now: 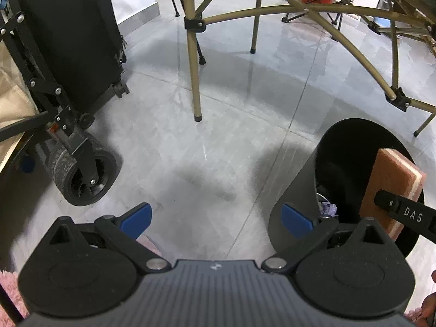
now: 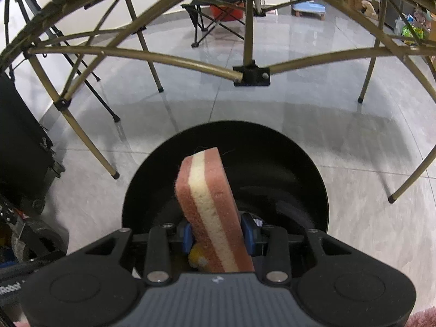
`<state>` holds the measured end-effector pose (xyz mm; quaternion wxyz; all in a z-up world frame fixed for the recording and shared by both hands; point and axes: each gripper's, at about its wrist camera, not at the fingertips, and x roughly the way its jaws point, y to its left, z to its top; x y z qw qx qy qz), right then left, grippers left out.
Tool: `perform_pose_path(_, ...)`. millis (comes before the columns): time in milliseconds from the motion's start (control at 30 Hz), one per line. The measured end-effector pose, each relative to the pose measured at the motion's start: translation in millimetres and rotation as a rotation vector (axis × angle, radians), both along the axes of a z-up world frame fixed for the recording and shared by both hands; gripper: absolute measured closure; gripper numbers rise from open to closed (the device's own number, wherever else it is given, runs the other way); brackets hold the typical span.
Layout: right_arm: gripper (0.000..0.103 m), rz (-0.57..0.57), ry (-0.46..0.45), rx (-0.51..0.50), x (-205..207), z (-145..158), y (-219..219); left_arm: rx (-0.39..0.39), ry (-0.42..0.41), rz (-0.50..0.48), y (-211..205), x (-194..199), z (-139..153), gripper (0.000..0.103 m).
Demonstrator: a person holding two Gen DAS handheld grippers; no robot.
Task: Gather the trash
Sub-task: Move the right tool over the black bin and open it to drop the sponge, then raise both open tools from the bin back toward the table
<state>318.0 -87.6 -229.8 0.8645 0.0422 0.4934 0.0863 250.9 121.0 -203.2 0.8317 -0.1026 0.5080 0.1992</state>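
Observation:
My right gripper point(image 2: 218, 234) is shut on a pink sponge with a cream middle layer point(image 2: 209, 201) and holds it upright over the open mouth of a round black trash bin point(image 2: 294, 163). In the left wrist view the same sponge point(image 1: 389, 182) hangs over the bin point(image 1: 294, 190), with the right gripper's black finger point(image 1: 403, 212) on it. Some purple trash point(image 1: 328, 208) lies inside the bin. My left gripper point(image 1: 215, 219) is open and empty above the grey floor, just left of the bin.
A folding table's gold legs point(image 1: 194, 76) stand on the tiled floor ahead. A black suitcase point(image 1: 73, 32) and a cart wheel point(image 1: 87, 177) are at the left. A folding chair point(image 2: 215, 8) is far back. Pink rug point(image 1: 11, 280) lies at the near edge.

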Motion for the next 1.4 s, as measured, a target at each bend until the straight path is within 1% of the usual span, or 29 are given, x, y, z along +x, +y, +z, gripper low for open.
perform_pose_path(200, 0.068, 0.017, 0.019, -0.025, -0.6, -9.0, 4.2, -0.007, -0.003, -0.002, 1.8, -3.0, 1.1, 0.0)
perform_pose_path(400, 0.066, 0.008, 0.036, -0.033, 1.1, -11.1, 2.6, -0.006, -0.016, -0.015, 0.0, -5.1, 3.5, 0.0)
perform_pose_path(467, 0.055, 0.001, 0.056, -0.039, 3.1, -12.9, 2.4, -0.004, -0.015, -0.011, 0.0, -5.8, 3.6, 0.0)
perform_pose_path(500, 0.038, -0.003, 0.062, -0.04, 3.5, -13.6, 1.8, -0.005, -0.016, -0.009, 0.1, -6.0, 3.8, 0.0)
perform_pose_path(533, 0.018, -0.008, 0.065, -0.04, 3.8, -14.2, 1.3, -0.005, -0.016, -0.009, -0.1, -6.2, 4.0, 0.0)
perform_pose_path(600, 0.0, -0.009, 0.073, -0.055, 4.4, -14.9, 1.0, -0.005, -0.015, -0.011, 0.1, -6.1, 3.9, 0.0)
perform_pose_path(667, 0.0, -0.013, 0.077, -0.072, 4.4, -16.2, 1.0, -0.004, -0.012, -0.017, -0.4, -6.1, 3.5, 0.0)
perform_pose_path(833, 0.0, -0.016, 0.1, -0.065, 4.9, -19.8, -2.0, -0.001, -0.01, -0.023, -2.1, -5.4, 3.6, 0.0)
perform_pose_path(1033, 0.0, -0.014, 0.099, -0.068, 4.4, -18.2, -1.5, -0.002, -0.011, -0.024, -2.6, -5.2, 3.8, 0.0)
perform_pose_path(1300, 0.0, -0.011, 0.063, -0.057, -0.2, -3.2, -4.7, -0.002, -0.035, -0.025, -3.4, -6.7, 10.5, 0.0)
perform_pose_path(1400, 0.0, -0.029, 0.032, -0.053, -2.3, 7.1, -8.9, 0.032, -0.061, -0.028, -5.4, -7.9, 17.3, 0.0)
